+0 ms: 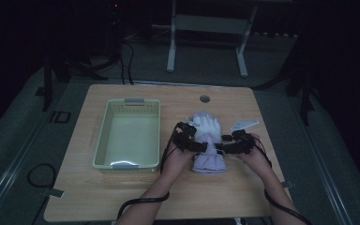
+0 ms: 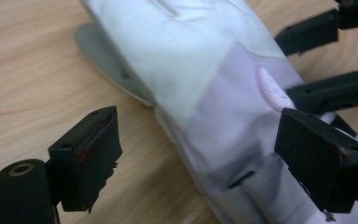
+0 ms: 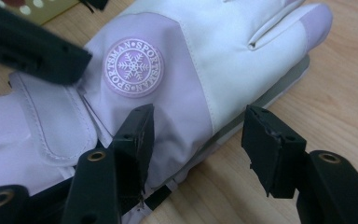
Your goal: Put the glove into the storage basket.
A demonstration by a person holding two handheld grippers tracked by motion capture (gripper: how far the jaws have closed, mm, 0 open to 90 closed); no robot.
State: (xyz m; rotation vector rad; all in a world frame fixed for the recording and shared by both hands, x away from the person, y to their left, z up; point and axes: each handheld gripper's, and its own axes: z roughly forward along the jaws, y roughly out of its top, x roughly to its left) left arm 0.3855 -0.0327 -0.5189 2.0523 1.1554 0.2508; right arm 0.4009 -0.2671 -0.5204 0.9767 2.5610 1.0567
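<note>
Glove (image 1: pixel 208 140) flat on table; both grippers' fingers spread astride its edges, unpinched; basket (image 1: pixel 102 140) empty.

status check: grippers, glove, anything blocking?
Left gripper and right gripper open, each straddling an edge of the glove, pads not pressing. Glove flat on table. Basket left of it, clear.

High view dim, surroundings black; gripper views brighter, near jaws blurred.
</note>
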